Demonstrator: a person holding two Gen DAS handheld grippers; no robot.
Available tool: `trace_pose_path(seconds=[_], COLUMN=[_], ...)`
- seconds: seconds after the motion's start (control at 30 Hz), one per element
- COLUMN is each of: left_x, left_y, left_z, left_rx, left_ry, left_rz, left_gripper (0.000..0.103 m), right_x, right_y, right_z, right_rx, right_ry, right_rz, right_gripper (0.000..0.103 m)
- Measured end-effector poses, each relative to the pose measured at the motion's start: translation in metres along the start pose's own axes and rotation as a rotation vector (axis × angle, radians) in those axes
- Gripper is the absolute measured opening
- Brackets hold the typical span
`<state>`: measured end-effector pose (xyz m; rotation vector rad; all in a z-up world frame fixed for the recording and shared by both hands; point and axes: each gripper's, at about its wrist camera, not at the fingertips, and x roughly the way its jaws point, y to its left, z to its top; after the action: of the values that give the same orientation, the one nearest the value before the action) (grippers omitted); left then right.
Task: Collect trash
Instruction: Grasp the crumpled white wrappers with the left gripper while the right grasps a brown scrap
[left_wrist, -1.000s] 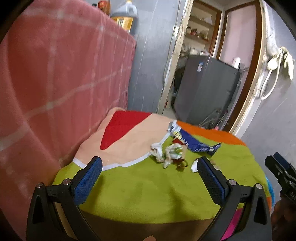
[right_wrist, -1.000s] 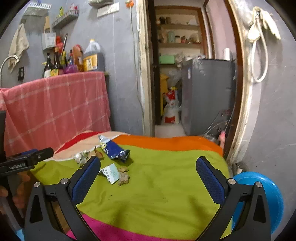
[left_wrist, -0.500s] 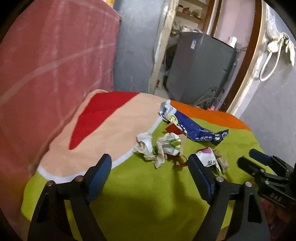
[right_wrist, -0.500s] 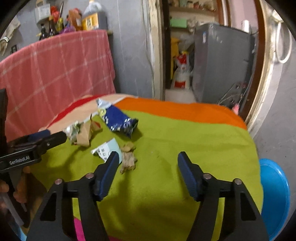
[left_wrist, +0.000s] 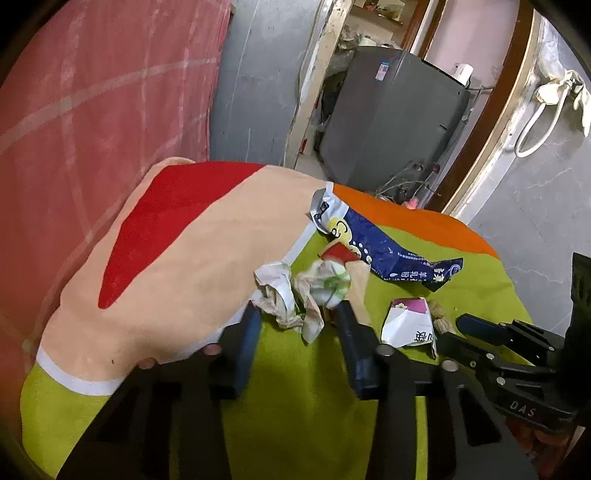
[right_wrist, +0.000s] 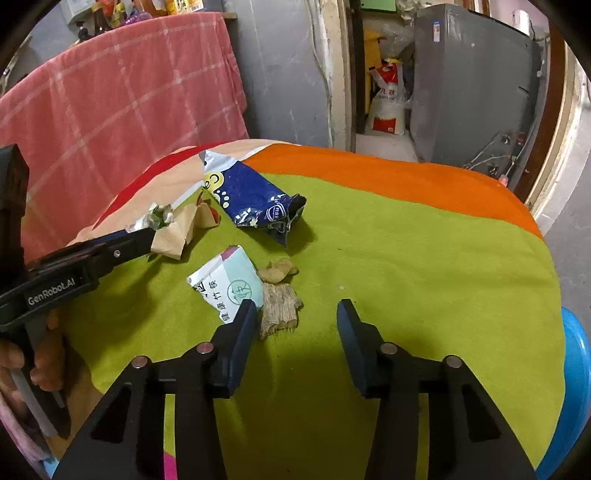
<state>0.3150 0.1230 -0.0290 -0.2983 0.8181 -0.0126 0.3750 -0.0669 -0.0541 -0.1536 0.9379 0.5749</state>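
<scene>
Lime-green cloth covers most of the counter (right_wrist: 406, 258), and the trash sits in a loose cluster toward its far left corner: a crumpled wrapper (left_wrist: 306, 295), a blue snack bag (left_wrist: 388, 251), a torn white packet (right_wrist: 229, 280) and a brown scrap (right_wrist: 279, 308). The left hand-held gripper (left_wrist: 299, 321) has its jaws apart on either side of the crumpled wrapper, tips low at the cloth. To finish well it should, I judge, press down lightly and close around the thick middle of the wad, not a loose flap, without pinching the cloth. The right hand-held gripper (right_wrist: 295, 314) is also open, its left finger just beside the white packet and the brown scrap lying between the fingers; it wants a slight push forward before closing. Compared with half a second ago, both grippers sit closer to the trash with narrower jaws, and the left one has reached the wrapper.
</scene>
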Motion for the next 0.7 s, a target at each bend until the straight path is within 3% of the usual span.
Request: trace_pose_path(seconds=[0.03, 0.13, 0.3, 0.7], left_x=[0.001, 0.002, 0.0, -0.029], left_y=[0.0, 0.0, 0.0, -0.015], left_z=[0.0, 0.0, -0.002, -0.025], left_rx=[-0.001, -0.006, -0.012, 0.001], left_ry=[0.007, 0.02, 0.022, -0.031], left_rz=[0.0, -0.006, -0.013, -0.012], left_gripper=[0.022, 0.014, 0.007, 0.004], right_x=[0.0, 0.0, 0.002, -0.028], right_y=[0.0, 0.0, 0.009, 0.005], right_z=[0.0, -0.001, -0.001, -0.026], right_rx=[0.001, -0.004, -0.042, -0.034], right_ry=[0.003, 0.007, 0.017, -0.055], right_rz=[0.002, 0.008, 0.006, 0.011], right_gripper=[0.039, 0.032, 0.017, 0.015])
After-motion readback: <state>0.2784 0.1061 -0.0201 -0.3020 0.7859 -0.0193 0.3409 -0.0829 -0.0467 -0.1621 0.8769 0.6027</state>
